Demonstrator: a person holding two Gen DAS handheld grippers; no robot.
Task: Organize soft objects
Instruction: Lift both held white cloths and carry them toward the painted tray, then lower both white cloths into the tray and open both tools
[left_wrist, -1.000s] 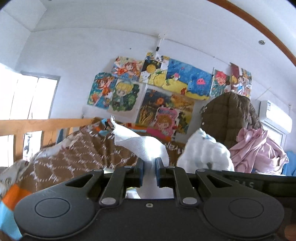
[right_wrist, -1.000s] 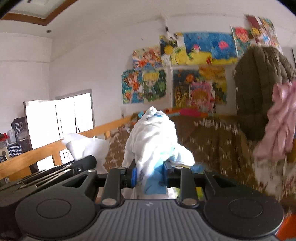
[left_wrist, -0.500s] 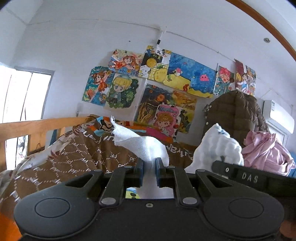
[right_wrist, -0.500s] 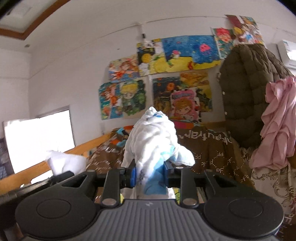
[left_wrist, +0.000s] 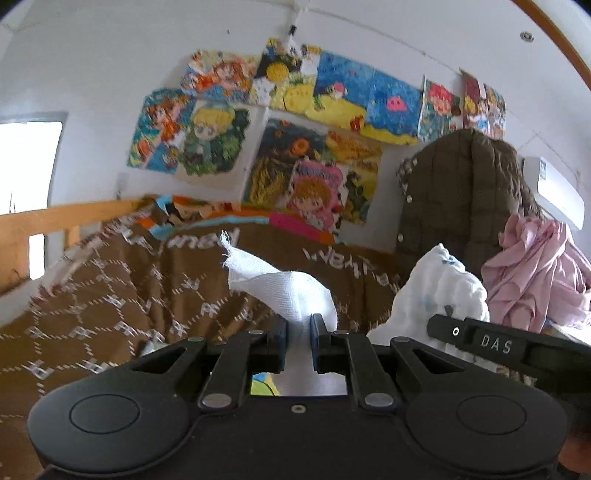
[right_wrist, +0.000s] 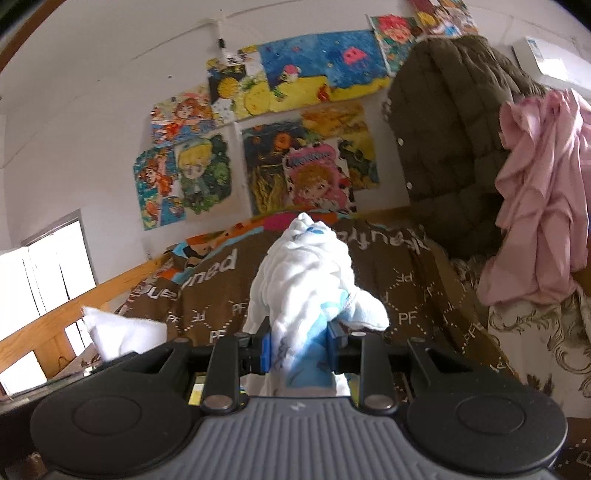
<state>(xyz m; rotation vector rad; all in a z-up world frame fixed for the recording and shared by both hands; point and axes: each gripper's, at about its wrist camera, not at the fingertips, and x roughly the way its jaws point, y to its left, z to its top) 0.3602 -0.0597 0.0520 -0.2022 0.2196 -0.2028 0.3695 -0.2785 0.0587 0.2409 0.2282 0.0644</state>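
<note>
White cloth (left_wrist: 291, 291) pinched in left hand-held gripper (left_wrist: 298, 343), apparently taut.

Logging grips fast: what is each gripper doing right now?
Left gripper: closed on the thin white cloth.
Right gripper: closed on the quilted white and blue cloth.

**Soft cloth, matt plastic**

A thin woven white cloth (left_wrist: 291, 291) and a puffy, crinkled white-and-blue towel (right_wrist: 306, 280) sit in matt black plastic grippers. Behind: a printed brown quilt (left_wrist: 147, 295), a quilted olive jacket (left_wrist: 461, 195), a pale wooden bed rail (left_wrist: 55, 218).
</note>
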